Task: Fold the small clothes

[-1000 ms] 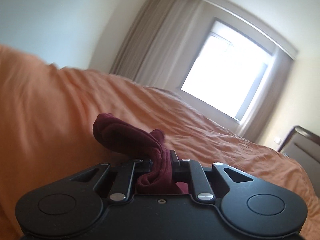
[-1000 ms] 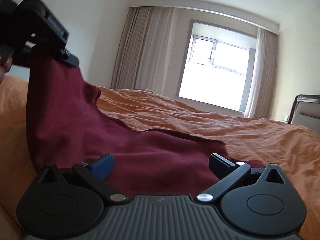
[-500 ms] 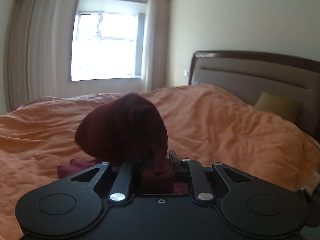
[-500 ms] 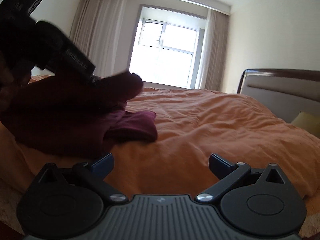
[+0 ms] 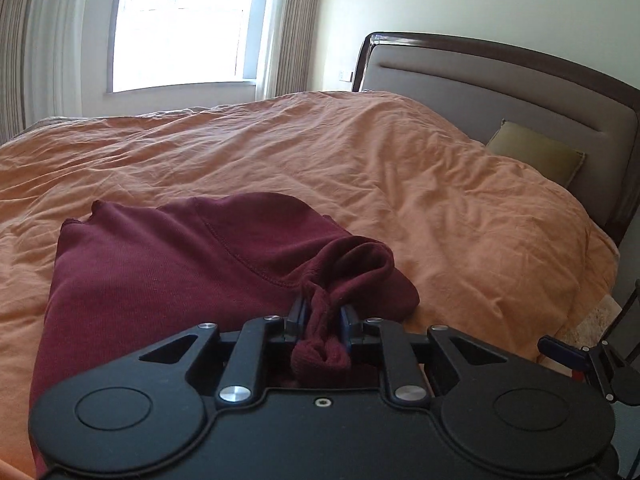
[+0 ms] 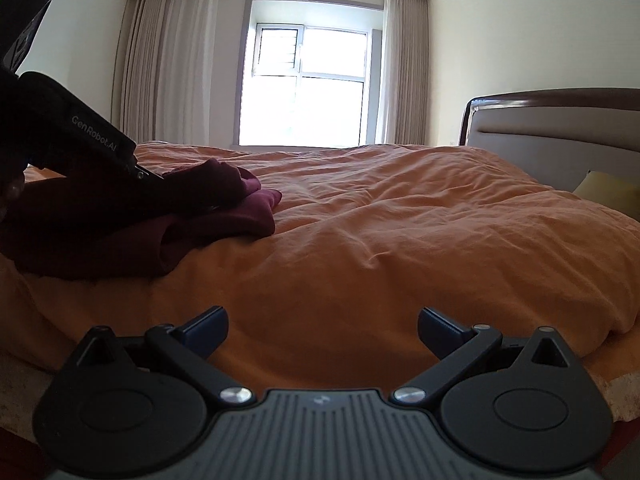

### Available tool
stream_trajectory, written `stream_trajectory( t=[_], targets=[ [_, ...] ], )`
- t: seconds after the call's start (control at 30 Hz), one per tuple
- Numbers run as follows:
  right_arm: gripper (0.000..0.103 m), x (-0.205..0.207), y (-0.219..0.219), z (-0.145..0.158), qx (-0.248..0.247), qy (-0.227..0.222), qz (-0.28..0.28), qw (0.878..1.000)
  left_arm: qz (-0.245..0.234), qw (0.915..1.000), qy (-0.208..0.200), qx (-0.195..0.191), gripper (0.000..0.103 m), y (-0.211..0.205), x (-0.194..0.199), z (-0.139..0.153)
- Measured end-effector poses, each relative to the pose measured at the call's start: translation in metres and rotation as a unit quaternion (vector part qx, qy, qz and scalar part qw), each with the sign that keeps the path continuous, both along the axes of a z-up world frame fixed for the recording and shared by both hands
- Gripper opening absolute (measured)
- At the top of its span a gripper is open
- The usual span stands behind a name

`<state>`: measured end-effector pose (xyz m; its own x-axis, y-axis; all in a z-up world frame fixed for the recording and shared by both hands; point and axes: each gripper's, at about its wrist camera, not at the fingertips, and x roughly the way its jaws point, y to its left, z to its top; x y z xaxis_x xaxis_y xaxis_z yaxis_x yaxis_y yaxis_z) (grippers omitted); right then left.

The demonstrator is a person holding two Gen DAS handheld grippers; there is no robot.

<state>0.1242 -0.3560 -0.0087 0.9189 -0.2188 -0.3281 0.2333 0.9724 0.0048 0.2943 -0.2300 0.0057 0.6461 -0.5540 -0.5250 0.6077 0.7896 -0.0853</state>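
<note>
I see ribbed maroon knit garment [image 5: 168, 280] bunched between matt black plastic fingers [image 5: 296, 314], ahead a crumpled matt orange cotton duvet [image 5: 400, 168].

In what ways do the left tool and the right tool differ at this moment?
The left tool is nearly closed, pinching a bunched fold of the maroon garment; the right tool is wide open and holds nothing. The left is over the garment, the right over bare orange bedcover. Both have black bodies.

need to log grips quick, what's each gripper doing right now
left gripper: closed on a bunched bit of the maroon garment; jaws have just eased open slightly.
right gripper: open, holding nothing.
</note>
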Motion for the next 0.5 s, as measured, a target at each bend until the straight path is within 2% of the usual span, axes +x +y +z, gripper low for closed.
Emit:
stream_trajectory(
  t=[0.1,0.27,0.4,0.5],
  targets=[
    [0.103,-0.001,-0.003,0.001,0.001,0.000,-0.019,1.000,0.001,1.0000,-0.002,0.000,0.021,-0.001,-0.004,-0.001],
    [0.103,-0.007,-0.008,0.007,0.010,-0.010,-0.054,0.998,-0.002,0.9988,0.027,-0.040,0.033,0.006,-0.005,-0.001],
    [0.103,-0.009,-0.011,0.011,0.027,-0.017,-0.054,0.998,-0.001,0.9965,0.035,-0.076,0.068,0.016,-0.012,0.006],
    [0.103,-0.005,-0.008,0.014,0.030,-0.017,-0.045,0.998,0.015,0.9946,0.030,-0.098,0.082,0.026,-0.020,0.014]
  ],
)
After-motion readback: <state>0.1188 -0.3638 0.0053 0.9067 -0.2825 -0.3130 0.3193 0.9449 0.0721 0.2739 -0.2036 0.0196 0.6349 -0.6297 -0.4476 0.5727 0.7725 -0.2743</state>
